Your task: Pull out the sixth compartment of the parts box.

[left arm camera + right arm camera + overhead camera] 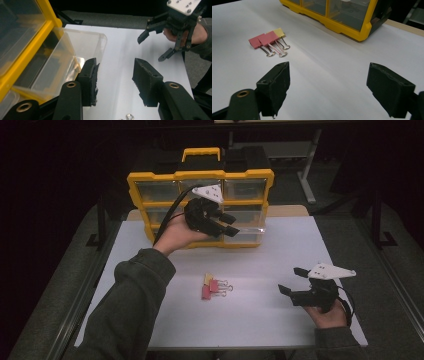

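A yellow organiser box (200, 176) with clear drawers stands at the back of the white table (250, 320). Its bottom right clear drawer (75, 47) is pulled out a little. My left gripper (227, 226) hovers just in front of that drawer, jaws open with nothing between them; the drawer's corner lies just left of the left pad (89, 80). Three binder clips (214, 286), two pink and one yellow, lie together mid-table. My right gripper (291, 280) rests low at the right, open and empty, pointing toward the clips (269, 42).
The organiser's yellow frame (359, 32) has a carry handle (201, 153) on top. A wooden edge (287, 210) shows behind the white sheet. Dark floor and table legs surround it. The right gripper (153, 46) is seen across the table from the left one.
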Available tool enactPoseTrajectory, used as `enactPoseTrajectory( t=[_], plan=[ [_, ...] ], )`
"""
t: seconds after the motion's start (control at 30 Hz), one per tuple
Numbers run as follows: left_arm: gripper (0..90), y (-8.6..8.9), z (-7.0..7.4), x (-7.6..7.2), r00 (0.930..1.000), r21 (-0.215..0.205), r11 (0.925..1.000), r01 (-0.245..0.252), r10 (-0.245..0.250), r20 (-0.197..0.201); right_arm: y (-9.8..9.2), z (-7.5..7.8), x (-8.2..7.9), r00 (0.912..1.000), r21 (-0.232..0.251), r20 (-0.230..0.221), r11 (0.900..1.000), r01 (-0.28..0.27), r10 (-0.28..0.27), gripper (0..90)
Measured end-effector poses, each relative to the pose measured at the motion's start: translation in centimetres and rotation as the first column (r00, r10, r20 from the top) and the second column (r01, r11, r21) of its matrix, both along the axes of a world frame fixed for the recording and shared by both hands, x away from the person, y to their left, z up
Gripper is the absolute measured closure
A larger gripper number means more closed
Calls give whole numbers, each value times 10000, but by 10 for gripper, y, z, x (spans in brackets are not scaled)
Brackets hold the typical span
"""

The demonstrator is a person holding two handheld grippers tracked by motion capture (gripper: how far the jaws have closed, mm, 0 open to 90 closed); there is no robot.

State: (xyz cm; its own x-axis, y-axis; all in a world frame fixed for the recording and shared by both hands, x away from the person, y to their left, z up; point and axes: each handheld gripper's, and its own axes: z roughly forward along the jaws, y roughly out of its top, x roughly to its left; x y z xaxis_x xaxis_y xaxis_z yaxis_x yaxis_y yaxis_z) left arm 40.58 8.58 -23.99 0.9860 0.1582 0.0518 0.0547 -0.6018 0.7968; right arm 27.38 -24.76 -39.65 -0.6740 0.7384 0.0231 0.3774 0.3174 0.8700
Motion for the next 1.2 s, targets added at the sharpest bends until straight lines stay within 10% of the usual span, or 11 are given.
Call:
enactPoseTrajectory(
  t=[0.9, 1.2],
  plan=[
    [458, 87, -41, -42, 9926, -738, 9913, -1089, 1044, -623, 5, -4, 11, 9990, -130, -370, 9996, -243, 238, 176],
    [393, 117, -62, -52, 9807, -837, 9777, -1927, 1889, -514, 3, -5, 14, 9983, -240, -543, 9995, -218, 205, 181]
  ],
)
